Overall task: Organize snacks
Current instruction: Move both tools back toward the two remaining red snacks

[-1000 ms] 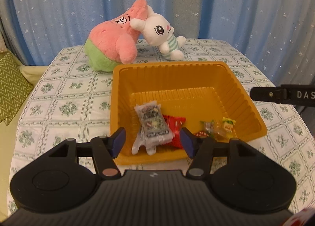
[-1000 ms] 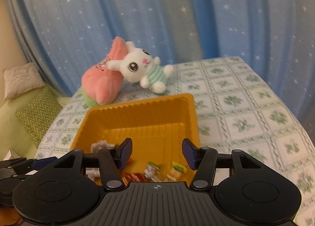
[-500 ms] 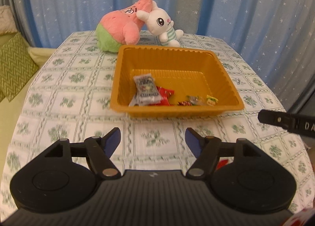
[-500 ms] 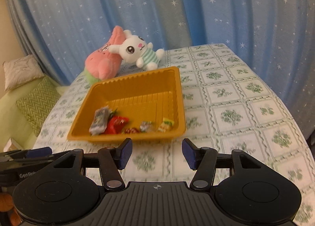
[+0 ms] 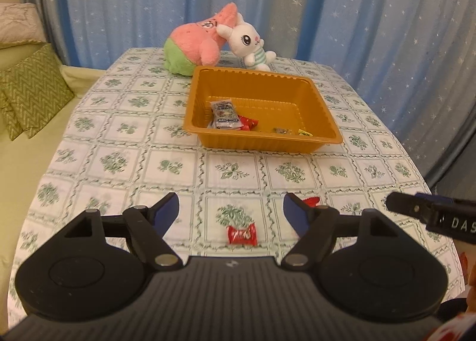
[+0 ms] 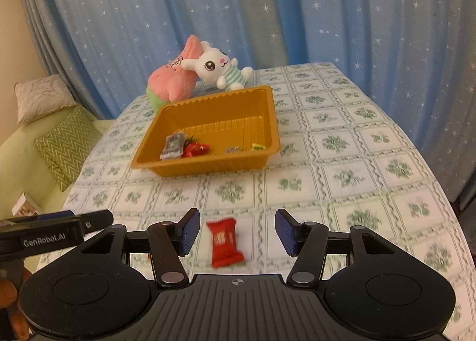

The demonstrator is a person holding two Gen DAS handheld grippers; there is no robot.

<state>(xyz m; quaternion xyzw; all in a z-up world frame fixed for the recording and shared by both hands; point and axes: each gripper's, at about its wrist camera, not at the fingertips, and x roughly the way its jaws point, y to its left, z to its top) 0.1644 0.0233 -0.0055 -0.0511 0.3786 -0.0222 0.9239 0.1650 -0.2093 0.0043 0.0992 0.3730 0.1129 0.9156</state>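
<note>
Left hand-held gripper (image 5: 231,211) gaping over the near table (image 5: 125,162), jaws just widened, nothing between but a red snack packet (image 5: 242,235) lying flat below; right hand-held gripper (image 6: 237,231) half open and empty above a second red packet (image 6: 224,242). Farther off, orange tray (image 5: 325,110) holding several wrapped snacks (image 5: 225,115). Behind the tray, pink star plush (image 5: 196,40) touching white bunny plush (image 5: 248,42); nothing blocking the way between.
</note>
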